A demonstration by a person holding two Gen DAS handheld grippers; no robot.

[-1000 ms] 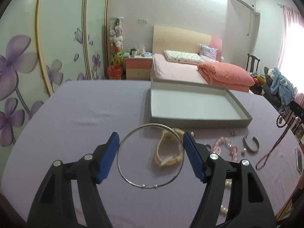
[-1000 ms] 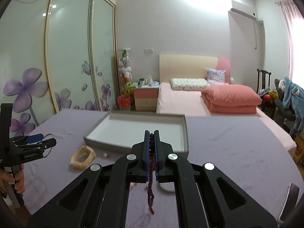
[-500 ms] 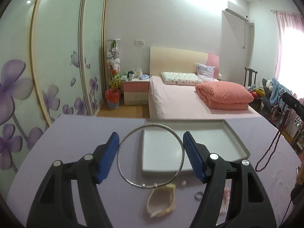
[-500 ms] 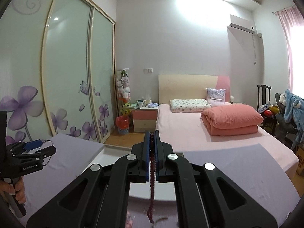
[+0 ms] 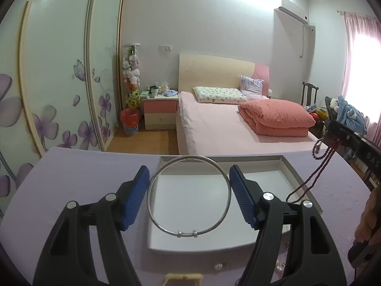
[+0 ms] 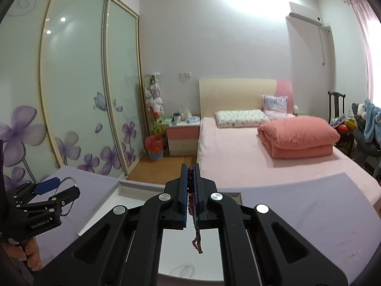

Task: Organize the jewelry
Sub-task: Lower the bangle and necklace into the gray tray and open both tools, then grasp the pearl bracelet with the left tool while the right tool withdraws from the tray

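Two pieces hang over the tray [image 5: 291, 174]. Left gripper [image 5: 189, 191] clamps a bangle [image 5: 152, 205] across its width: thin, stiff, light, probably slick, so holding it by opposite sides suits it. Right gripper [image 6: 189, 186] is clenched on a bead string [image 6: 196, 236], which dangles limp and looks best pinched near one end.

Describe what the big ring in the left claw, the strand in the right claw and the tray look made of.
Ring: likely polished metal; thin, silvery, bright glints, two small sliding beads. Strand: small dark red beads, glossy; stone, wood or glass cannot be told. Tray: probably cardboard; matte grey walls, flat white floor.
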